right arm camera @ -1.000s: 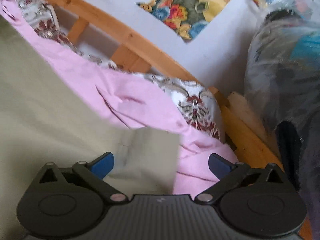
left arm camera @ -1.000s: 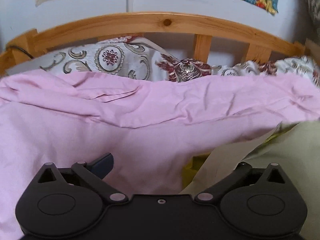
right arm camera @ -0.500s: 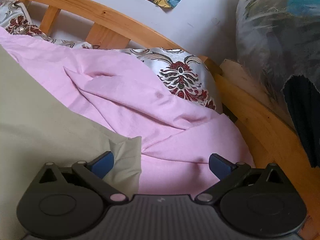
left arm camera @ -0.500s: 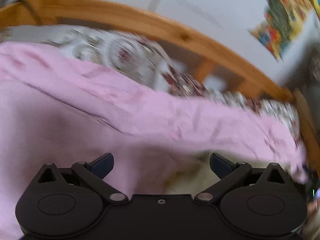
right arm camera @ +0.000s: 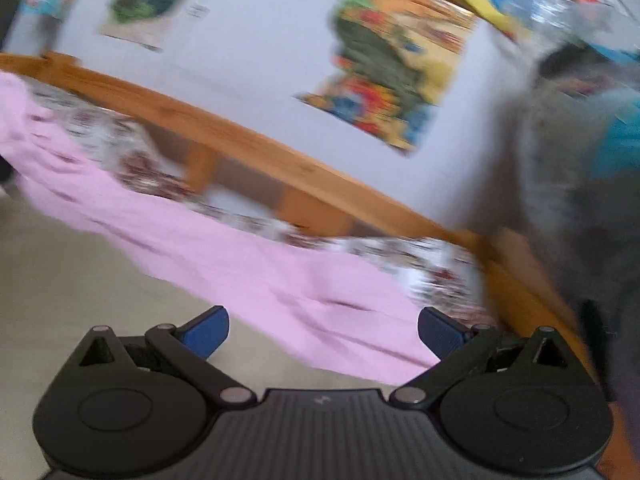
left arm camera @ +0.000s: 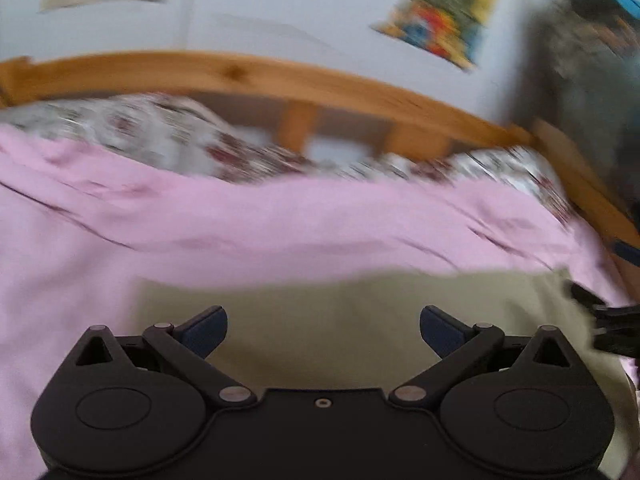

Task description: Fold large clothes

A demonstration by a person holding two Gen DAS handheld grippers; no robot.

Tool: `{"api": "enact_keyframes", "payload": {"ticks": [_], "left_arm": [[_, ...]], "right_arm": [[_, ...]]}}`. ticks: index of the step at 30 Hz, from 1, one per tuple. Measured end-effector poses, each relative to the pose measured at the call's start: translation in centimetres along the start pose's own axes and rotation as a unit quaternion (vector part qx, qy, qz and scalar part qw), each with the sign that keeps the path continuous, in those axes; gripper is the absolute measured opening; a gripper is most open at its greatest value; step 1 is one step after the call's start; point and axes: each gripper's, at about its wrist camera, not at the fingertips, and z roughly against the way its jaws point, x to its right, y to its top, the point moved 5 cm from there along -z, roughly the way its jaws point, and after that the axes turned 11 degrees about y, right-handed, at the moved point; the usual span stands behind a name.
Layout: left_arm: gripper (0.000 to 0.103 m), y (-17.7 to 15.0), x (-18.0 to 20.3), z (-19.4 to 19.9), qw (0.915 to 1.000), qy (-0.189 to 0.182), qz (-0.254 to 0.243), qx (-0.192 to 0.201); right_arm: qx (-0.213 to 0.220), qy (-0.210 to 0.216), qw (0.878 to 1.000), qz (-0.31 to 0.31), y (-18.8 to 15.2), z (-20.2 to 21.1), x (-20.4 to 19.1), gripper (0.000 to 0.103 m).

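Observation:
An olive-beige garment (left arm camera: 360,320) lies flat on the pink sheet (left arm camera: 280,220) of a bed, its far edge straight across the left wrist view. My left gripper (left arm camera: 323,330) hovers over it, open, with nothing between its blue pads. In the right wrist view the same garment (right arm camera: 80,280) fills the lower left. My right gripper (right arm camera: 323,330) is open above the garment's right edge and the pink sheet (right arm camera: 280,280). Both views are blurred by motion. The other gripper (left arm camera: 612,328) shows at the right edge of the left wrist view.
A wooden headboard (left arm camera: 280,76) with slats curves behind patterned pillows (left arm camera: 160,136). A wooden side rail (right arm camera: 532,292) runs down the bed's right side. Dark bagged clutter (right arm camera: 580,160) stands to the right. Colourful posters (right arm camera: 400,60) hang on the white wall.
Both grippers have pulled back and risen, swinging their views. The garment now lies flat under the left gripper, which no longer has cloth over its right finger. Both stay open.

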Motion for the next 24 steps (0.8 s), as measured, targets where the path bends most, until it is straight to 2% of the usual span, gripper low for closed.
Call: {"api": "enact_keyframes", "payload": {"ticks": [3,5,9,12,16,19,23,24], "left_arm": [[0.102,-2.3,3.6,-1.6,0.9992,0.017,-0.036,-0.005],[0.102,-3.5,4.8,-3.0,0.9977,0.045,-0.045,-0.022],[0.102,-5.0,5.2,-4.4,0.9947,0.077,-0.067,0.009],[0.102,-6.1,5.0,-5.5,0.9925,0.081,-0.087,0.029],[0.102,-6.8,4.6,-7.0,0.9936,0.079,-0.078,0.023],[0.102,-7.0,5.1,-7.4,0.9912,0.091,-0.092,0.024],[0.102,-6.2,4.7,-6.8,0.9933,0.078,-0.081,0.025],[0.102,-5.7,4.5,-6.6,0.994,0.074,-0.074,0.031]], "right_arm": [[-0.016,-0.01,1.0,0.018,-1.1,-1.8,-2.8,0.103],[-0.027,-0.015,0.999,0.018,-1.9,-2.9,-3.6,0.103],[-0.043,-0.027,0.998,0.032,-3.8,-5.0,-5.1,0.103],[-0.044,-0.043,0.997,0.045,-5.0,-6.2,-6.4,0.103],[-0.042,-0.057,0.996,0.059,-5.9,-7.4,-7.8,0.103],[-0.057,-0.036,0.997,0.034,-6.0,-8.2,-7.0,0.103],[-0.054,-0.004,0.998,-0.017,-5.5,-7.7,-4.8,0.103],[-0.048,-0.02,0.998,-0.024,-5.2,-7.4,-4.0,0.103]]}}
